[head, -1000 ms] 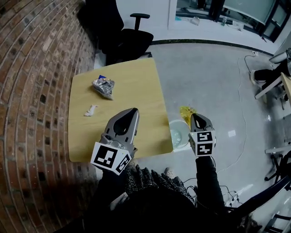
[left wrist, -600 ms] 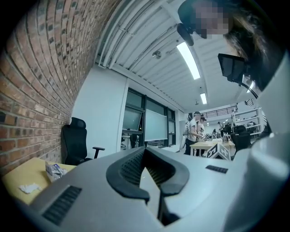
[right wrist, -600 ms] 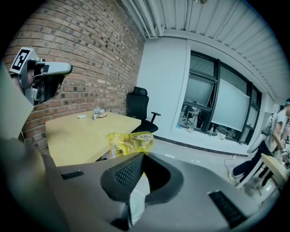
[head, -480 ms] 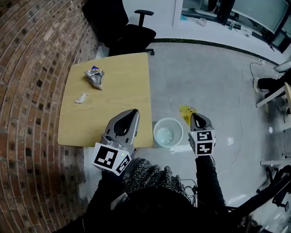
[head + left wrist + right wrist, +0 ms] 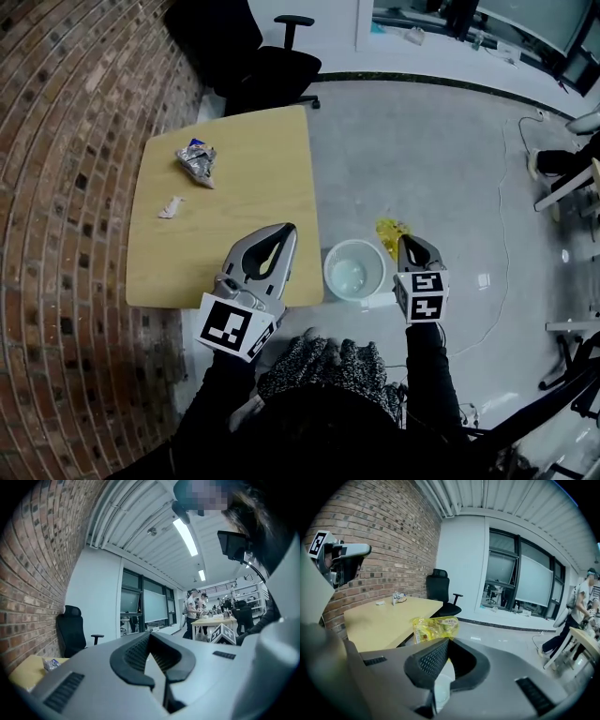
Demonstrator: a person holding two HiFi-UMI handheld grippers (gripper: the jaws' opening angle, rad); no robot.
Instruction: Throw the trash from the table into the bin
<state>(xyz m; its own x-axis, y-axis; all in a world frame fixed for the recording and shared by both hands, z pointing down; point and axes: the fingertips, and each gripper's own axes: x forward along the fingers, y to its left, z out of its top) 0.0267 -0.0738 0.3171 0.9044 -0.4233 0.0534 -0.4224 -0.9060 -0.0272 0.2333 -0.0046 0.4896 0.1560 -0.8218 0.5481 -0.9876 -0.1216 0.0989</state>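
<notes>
My right gripper (image 5: 410,243) is shut on a crumpled yellow wrapper (image 5: 391,230), holding it above the floor just right of the round white bin (image 5: 354,270). In the right gripper view the yellow wrapper (image 5: 435,627) sticks out past the right gripper (image 5: 447,641). My left gripper (image 5: 285,231) hangs shut and empty over the wooden table's (image 5: 234,187) near right corner, left of the bin. The left gripper (image 5: 149,635) has its jaws together. A crumpled silver wrapper (image 5: 197,161) and a small white paper scrap (image 5: 171,207) lie on the table's far left part.
A brick wall (image 5: 66,187) runs along the table's left side. A black office chair (image 5: 253,47) stands behind the table. The bin stands on the grey floor against the table's right edge. Cables (image 5: 497,234) trail across the floor to the right. People stand at a distant desk (image 5: 211,620).
The view has shifted so the bin, half under the table's edge before, now shows whole between the two grippers. The yellow wrapper stays in the right gripper.
</notes>
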